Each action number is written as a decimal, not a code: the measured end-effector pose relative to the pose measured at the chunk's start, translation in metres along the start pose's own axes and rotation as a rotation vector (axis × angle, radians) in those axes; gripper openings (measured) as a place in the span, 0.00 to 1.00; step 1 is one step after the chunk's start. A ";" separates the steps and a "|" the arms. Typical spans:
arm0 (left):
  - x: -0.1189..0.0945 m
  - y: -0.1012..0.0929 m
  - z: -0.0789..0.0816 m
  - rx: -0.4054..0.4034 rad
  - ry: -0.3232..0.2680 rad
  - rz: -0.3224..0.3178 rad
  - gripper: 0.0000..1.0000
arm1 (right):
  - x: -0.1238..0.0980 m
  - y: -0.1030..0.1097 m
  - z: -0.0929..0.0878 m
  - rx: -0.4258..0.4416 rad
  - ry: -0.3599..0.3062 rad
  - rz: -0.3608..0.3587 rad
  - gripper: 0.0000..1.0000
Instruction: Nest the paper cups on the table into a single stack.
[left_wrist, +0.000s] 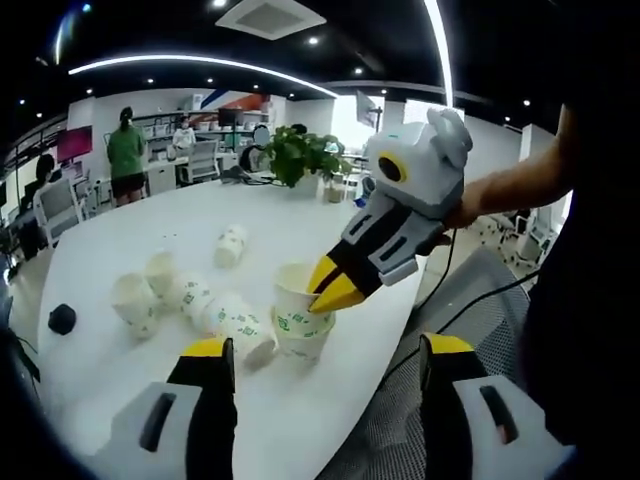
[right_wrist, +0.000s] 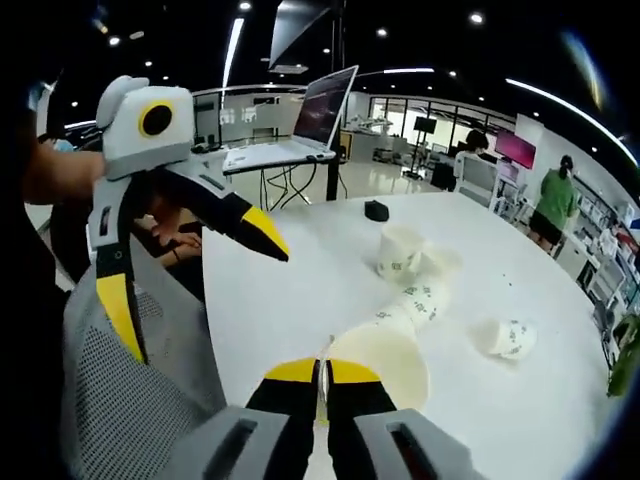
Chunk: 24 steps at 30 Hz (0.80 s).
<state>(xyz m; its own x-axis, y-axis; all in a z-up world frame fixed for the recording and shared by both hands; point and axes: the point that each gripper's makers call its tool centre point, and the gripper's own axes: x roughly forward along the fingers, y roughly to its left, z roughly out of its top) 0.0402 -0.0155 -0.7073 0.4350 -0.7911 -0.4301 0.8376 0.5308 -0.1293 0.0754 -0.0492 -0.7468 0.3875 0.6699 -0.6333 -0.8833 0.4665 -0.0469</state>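
Note:
White paper cups with green print lie scattered on the white table (left_wrist: 130, 225). An upright nested stack of cups (left_wrist: 300, 325) stands near the table's edge. My right gripper (left_wrist: 335, 292) comes in from the right and is shut on that stack's rim. In the right gripper view my right gripper (right_wrist: 322, 378) pinches the rim of the cup (right_wrist: 385, 365). My left gripper (left_wrist: 325, 350) hangs wide open in front of the stack, holding nothing. It also appears as my left gripper (right_wrist: 195, 275) on the left. Loose cups (left_wrist: 190, 295) lie on their sides, one farther off (left_wrist: 230, 245).
A small black object (left_wrist: 62, 318) sits at the table's left edge. A grey mesh chair (left_wrist: 420, 400) stands by the near edge. A potted plant (left_wrist: 300, 155) is at the far end, a laptop (right_wrist: 300, 120) on a stand beyond. People stand in the background.

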 end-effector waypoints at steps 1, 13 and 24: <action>0.000 0.000 0.000 0.000 0.001 0.000 0.75 | 0.001 0.000 -0.001 0.002 0.002 0.002 0.00; 0.000 -0.002 -0.007 0.006 0.026 -0.001 0.74 | 0.013 0.009 -0.019 0.035 0.039 0.036 0.00; -0.001 -0.001 -0.012 0.003 0.039 0.007 0.74 | 0.019 0.014 -0.027 0.058 0.053 0.060 0.01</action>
<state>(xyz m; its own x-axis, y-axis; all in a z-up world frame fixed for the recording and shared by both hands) 0.0352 -0.0116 -0.7171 0.4276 -0.7751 -0.4652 0.8355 0.5353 -0.1240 0.0630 -0.0450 -0.7802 0.3190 0.6670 -0.6733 -0.8869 0.4606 0.0360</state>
